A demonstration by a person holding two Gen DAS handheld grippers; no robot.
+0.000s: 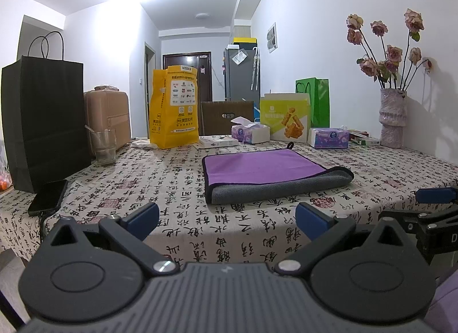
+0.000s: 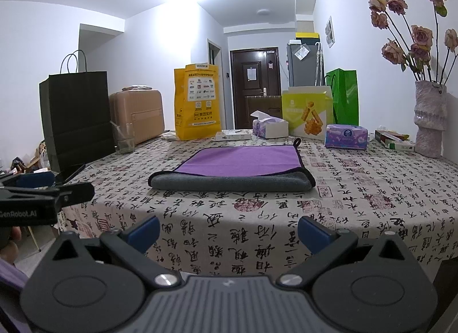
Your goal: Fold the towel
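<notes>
A towel (image 1: 266,168), purple on top and grey underneath, lies folded on the calligraphy-print tablecloth (image 1: 177,189), its grey folded edge toward me. It also shows in the right wrist view (image 2: 240,161). My left gripper (image 1: 227,220) is open and empty, held near the table's front edge, short of the towel. My right gripper (image 2: 229,231) is open and empty, also short of the towel. Each gripper shows at the other view's edge: the right one (image 1: 429,212) and the left one (image 2: 43,195).
A black paper bag (image 1: 45,124), a phone (image 1: 48,197) and a glass (image 1: 104,147) stand at the left. A yellow bag (image 1: 174,106), tissue packs (image 1: 329,137), a snack box (image 1: 286,121), a green bag (image 1: 315,101) and a flower vase (image 1: 393,118) line the back.
</notes>
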